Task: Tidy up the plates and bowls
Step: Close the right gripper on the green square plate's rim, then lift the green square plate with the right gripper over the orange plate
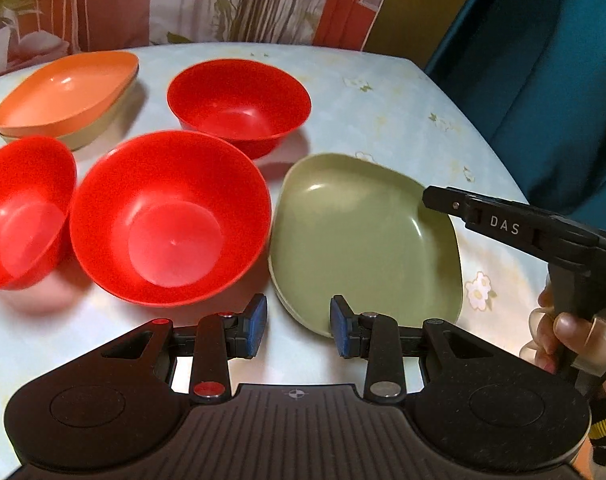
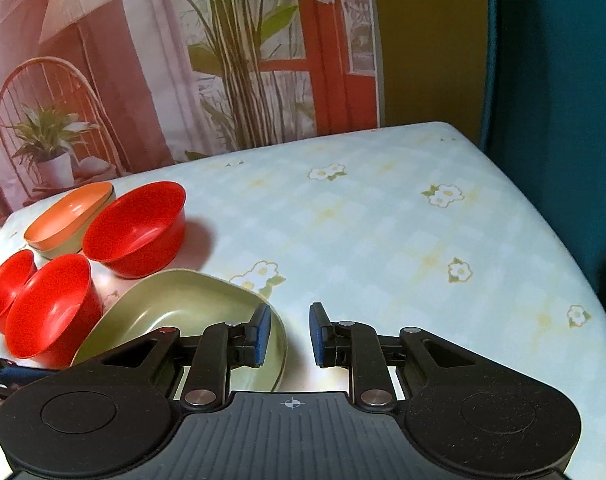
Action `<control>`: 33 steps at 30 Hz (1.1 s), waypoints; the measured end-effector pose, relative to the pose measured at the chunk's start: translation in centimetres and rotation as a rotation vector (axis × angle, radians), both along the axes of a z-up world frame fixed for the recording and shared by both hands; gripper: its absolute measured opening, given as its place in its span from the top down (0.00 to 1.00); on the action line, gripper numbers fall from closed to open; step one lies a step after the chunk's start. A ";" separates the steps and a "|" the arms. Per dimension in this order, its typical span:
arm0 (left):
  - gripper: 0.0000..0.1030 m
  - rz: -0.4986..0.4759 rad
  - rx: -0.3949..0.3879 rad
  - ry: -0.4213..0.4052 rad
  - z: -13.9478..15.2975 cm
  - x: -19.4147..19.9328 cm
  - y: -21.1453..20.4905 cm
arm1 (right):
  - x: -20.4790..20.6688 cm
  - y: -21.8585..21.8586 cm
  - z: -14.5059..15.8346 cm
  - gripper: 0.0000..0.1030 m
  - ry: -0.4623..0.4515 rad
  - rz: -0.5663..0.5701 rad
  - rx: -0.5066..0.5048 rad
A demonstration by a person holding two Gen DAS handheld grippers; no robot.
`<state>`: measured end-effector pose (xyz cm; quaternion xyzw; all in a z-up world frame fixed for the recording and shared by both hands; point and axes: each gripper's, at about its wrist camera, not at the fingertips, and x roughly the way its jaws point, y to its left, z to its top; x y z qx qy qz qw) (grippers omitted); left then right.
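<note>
A green plate [image 1: 363, 240] [image 2: 175, 304] lies nearest on the table. Three red bowls [image 1: 171, 220] [image 1: 23, 212] [image 1: 239, 104] stand to its left and behind it. At the back left an orange plate [image 1: 63, 88] rests on another green plate [image 1: 103, 130]. My left gripper [image 1: 299, 326] is open just above the table, its right pad over the near plate's front rim. My right gripper [image 2: 290, 334] [image 1: 433, 200] is open at the plate's right side. Its left pad hangs inside the plate, and the rim lies in the gap beside that pad. Neither gripper holds anything.
The table [image 2: 383, 240] wears a pale blue cloth with flowers, and its right half is bare. Its right edge borders teal fabric [image 2: 563, 120]. A printed backdrop with plants [image 2: 183, 60] stands behind. A person's hand [image 1: 563, 332] holds the right gripper.
</note>
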<state>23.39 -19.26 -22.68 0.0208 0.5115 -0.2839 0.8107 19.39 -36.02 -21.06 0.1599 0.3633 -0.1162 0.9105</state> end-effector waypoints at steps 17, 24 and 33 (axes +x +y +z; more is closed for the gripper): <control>0.79 0.008 0.012 -0.033 -0.8 -0.1 -0.6 | -0.4 0.7 -1.6 0.86 0.015 0.030 0.052; 0.79 -0.003 0.035 -0.055 -0.5 -0.6 -0.9 | -0.6 0.6 -1.7 0.91 0.014 0.019 0.054; 0.79 -0.069 0.018 -0.088 0.7 -1.5 -1.6 | -1.6 -0.2 -1.1 0.94 0.007 -0.017 0.056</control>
